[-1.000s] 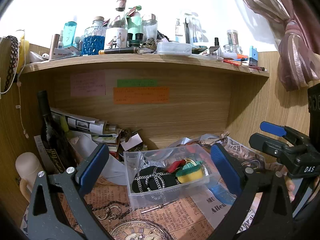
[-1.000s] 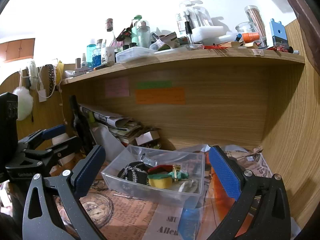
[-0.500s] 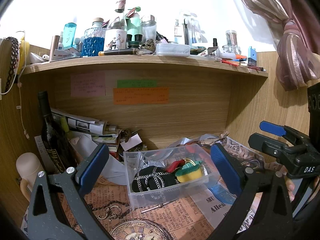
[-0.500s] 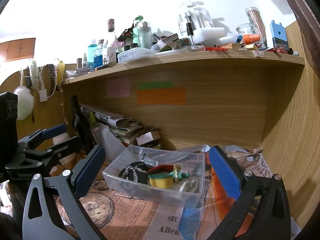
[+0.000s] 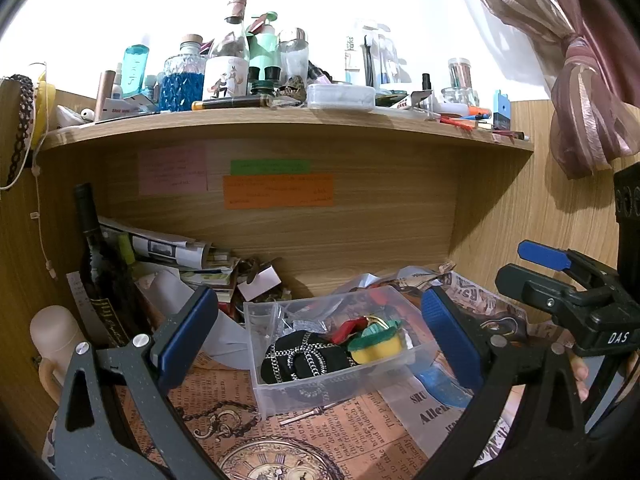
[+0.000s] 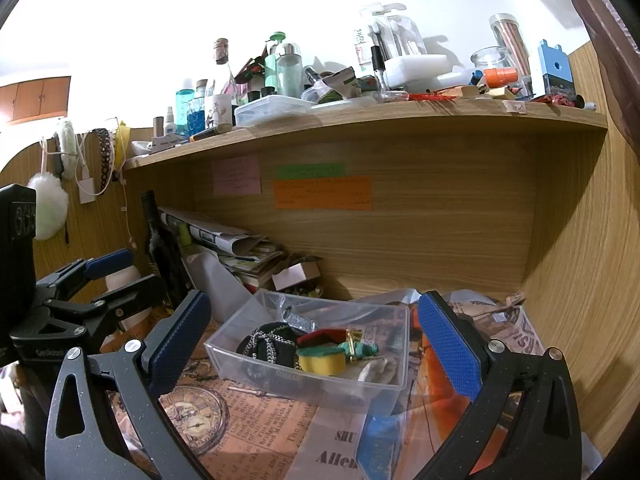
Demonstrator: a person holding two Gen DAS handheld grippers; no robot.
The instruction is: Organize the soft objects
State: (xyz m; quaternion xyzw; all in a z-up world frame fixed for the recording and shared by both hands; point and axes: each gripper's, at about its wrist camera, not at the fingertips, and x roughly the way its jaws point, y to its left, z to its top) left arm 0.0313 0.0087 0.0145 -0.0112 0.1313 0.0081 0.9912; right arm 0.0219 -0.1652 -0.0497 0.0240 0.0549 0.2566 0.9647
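A clear plastic box (image 5: pixel 276 392) (image 6: pixel 256 364) stands on the newspaper-covered desk under the shelf. Inside lie a black pouch with a silver chain (image 5: pixel 300 356) (image 6: pixel 276 344), a yellow and green soft piece (image 5: pixel 376 346) (image 6: pixel 322 360) and a red piece (image 5: pixel 348 326) (image 6: pixel 320 336). My left gripper (image 5: pixel 320 340) is open and empty, held in front of the box. My right gripper (image 6: pixel 314 340) is open and empty, also in front of the box. Each gripper shows at the edge of the other's view: the right one (image 5: pixel 560 280) and the left one (image 6: pixel 88 280).
A dark wine bottle (image 5: pixel 100 272) (image 6: pixel 160 248) and a pile of papers (image 5: pixel 168 252) (image 6: pixel 232 244) stand at the back left. A cluttered shelf (image 5: pixel 280 120) (image 6: pixel 400 116) hangs overhead. A wooden side wall (image 6: pixel 580 280) closes the right. A blue item (image 6: pixel 378 436) lies before the box.
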